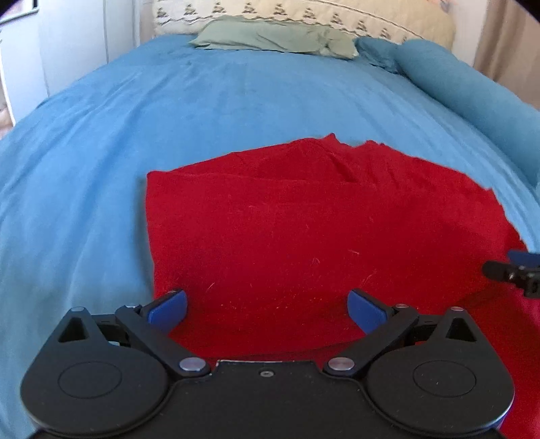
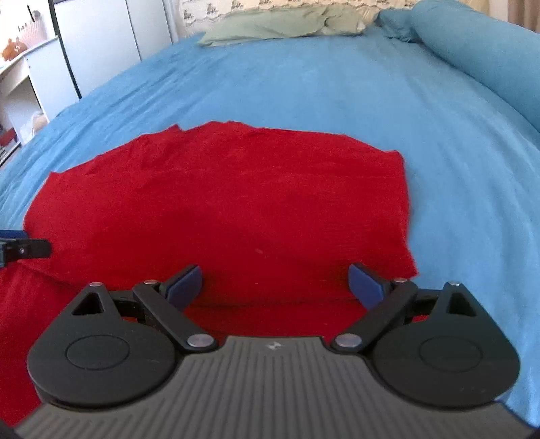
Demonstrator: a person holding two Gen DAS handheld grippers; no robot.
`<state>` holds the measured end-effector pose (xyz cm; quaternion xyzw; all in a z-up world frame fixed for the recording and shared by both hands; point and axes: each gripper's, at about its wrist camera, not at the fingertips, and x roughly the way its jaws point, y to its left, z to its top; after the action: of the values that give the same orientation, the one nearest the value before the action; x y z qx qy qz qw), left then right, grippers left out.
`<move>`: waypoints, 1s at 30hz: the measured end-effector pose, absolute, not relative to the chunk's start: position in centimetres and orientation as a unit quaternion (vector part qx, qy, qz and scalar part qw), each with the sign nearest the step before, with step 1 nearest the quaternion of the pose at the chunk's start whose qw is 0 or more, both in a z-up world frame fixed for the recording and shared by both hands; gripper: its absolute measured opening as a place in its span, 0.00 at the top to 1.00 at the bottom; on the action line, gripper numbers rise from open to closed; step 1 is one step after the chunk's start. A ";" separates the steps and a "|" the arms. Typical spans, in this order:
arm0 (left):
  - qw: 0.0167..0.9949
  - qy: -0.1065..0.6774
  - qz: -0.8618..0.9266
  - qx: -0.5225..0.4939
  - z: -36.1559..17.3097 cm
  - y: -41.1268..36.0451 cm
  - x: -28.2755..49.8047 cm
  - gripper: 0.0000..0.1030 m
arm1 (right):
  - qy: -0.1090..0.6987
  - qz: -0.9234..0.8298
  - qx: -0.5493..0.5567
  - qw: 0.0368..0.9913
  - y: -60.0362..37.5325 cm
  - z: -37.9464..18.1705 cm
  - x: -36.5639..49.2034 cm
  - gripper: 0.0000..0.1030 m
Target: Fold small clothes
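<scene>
A red garment lies flat on the blue bedspread, with a folded layer on top; it also shows in the right wrist view. My left gripper is open and empty, its blue pads wide apart just above the garment's near left part. My right gripper is open and empty above the garment's near right part, near its right edge. The right gripper's tip shows at the right edge of the left wrist view. The left gripper's tip shows at the left edge of the right wrist view.
A green pillow and a patterned headboard cushion lie at the far end of the bed. A blue bolster runs along the right side. White cupboards and shelves stand left of the bed.
</scene>
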<state>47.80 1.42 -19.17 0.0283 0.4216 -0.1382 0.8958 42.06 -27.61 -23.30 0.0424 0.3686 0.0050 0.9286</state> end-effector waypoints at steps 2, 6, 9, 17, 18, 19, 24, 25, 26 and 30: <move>0.897 0.419 -0.136 0.031 -18.7 1.2 47.6 0.00 | 0.364 0.012 0.045 0.930 -27.9 -23.6 42.0 0.00; 0.903 0.413 -0.122 0.014 -18.1 2.0 46.2 0.00 | 0.361 0.013 0.032 0.932 -28.4 -22.5 40.8 0.00; 0.896 0.428 -0.117 0.004 -19.2 2.8 45.9 0.00 | 0.364 0.003 0.030 0.931 -28.9 -22.6 40.3 0.00; 0.901 0.417 -0.116 0.019 -17.2 2.6 44.4 0.00 | 0.365 0.010 0.029 0.931 -29.4 -22.1 39.5 0.00; 0.903 0.413 -0.116 0.016 -16.0 3.1 43.5 0.00 | 0.358 0.011 0.031 0.933 -29.6 -21.3 38.9 0.00; 0.905 0.410 -0.112 0.019 -14.9 3.7 42.5 0.00 | 0.350 0.014 0.030 0.936 -29.9 -20.3 38.0 0.00; 0.883 0.462 -0.083 0.003 -10.8 7.5 35.2 0.00 | 0.354 0.030 0.031 0.934 -31.4 -15.3 32.6 0.00; 0.871 0.484 -0.085 -0.011 -10.8 8.3 33.7 0.00 | 0.364 0.030 0.038 0.930 -31.8 -14.7 31.3 0.00; 0.857 0.506 -0.091 -0.024 -10.9 8.9 32.1 0.00 | 0.378 0.030 0.043 0.925 -32.2 -14.1 29.8 0.00; 0.804 0.584 -0.101 -0.045 -13.3 10.3 26.1 0.02 | 0.444 0.017 0.045 0.895 -33.0 -14.2 24.0 0.00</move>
<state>26.15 10.35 -13.28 -0.0454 0.5840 -0.1005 0.8042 24.02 -32.96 -14.20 0.0453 0.4442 0.0173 0.8946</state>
